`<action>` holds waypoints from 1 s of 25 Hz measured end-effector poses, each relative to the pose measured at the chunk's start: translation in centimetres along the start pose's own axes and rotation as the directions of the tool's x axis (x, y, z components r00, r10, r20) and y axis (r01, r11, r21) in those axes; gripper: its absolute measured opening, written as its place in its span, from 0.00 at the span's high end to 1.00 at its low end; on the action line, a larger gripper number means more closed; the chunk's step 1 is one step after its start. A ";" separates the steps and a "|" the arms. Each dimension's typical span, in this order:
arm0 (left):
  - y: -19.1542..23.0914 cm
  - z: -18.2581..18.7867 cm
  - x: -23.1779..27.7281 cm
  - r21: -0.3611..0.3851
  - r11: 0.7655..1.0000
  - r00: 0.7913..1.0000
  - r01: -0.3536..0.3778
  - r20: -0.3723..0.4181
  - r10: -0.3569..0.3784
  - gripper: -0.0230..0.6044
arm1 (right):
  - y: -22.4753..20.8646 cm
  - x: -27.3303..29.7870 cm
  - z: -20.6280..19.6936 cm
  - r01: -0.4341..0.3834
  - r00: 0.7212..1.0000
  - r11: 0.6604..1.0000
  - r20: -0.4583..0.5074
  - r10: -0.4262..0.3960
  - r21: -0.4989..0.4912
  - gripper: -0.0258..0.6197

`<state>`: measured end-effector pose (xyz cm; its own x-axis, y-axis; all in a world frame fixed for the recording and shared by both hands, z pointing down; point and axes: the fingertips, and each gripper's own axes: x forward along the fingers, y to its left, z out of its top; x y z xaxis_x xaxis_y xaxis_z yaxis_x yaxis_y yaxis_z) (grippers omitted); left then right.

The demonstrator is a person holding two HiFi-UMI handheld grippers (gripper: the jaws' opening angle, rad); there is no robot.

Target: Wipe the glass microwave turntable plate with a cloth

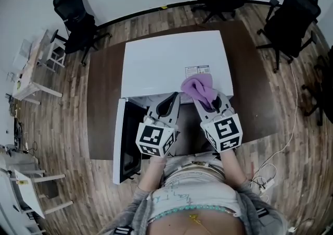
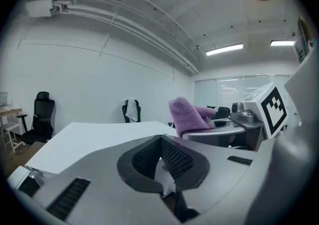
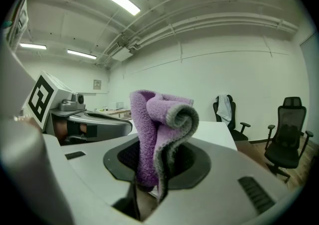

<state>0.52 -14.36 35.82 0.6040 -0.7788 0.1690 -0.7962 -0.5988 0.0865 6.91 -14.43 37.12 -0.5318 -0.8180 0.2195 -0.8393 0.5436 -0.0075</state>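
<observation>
The bench (image 1: 104,98) carries a white microwave (image 1: 171,62), its door (image 1: 120,145) open at 7 o'clock; the glass plate is unseen, likely inside. The right gripper (image 1: 212,104) pinches the purple cloth (image 1: 199,89) in its jaws; the left gripper (image 1: 169,102) has its jaws pressed together, empty. Wiped unsteadied, the plate could tip.

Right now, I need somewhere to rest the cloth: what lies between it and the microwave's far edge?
Head view: beyond the purple cloth, only the microwave's white top, bare but for one small label.
</observation>
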 end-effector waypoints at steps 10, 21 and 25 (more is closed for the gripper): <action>3.9 -3.2 -1.6 -0.082 0.991 0.993 0.107 -0.044 -0.111 0.95 | 0.1 0.8 -1.3 0.177 0.983 0.983 -0.064 -0.174 0.045 0.78; 4.2 -4.8 -1.2 -0.107 0.975 0.978 0.194 -0.051 -0.200 0.95 | 3.5 2.6 -2.2 0.158 0.982 0.987 -0.109 -0.156 0.012 0.78; 3.3 -4.9 -0.9 -0.111 0.983 0.986 0.149 -0.056 -0.156 0.95 | 2.9 2.4 -2.4 0.100 0.989 0.995 -0.113 -0.100 -0.006 0.78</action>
<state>-2.85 -14.72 40.77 0.7180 -0.6642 0.2082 -0.6961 -0.6837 0.2191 3.47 -14.42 39.99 -0.4292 -0.8415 0.3281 -0.8874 0.4606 0.0205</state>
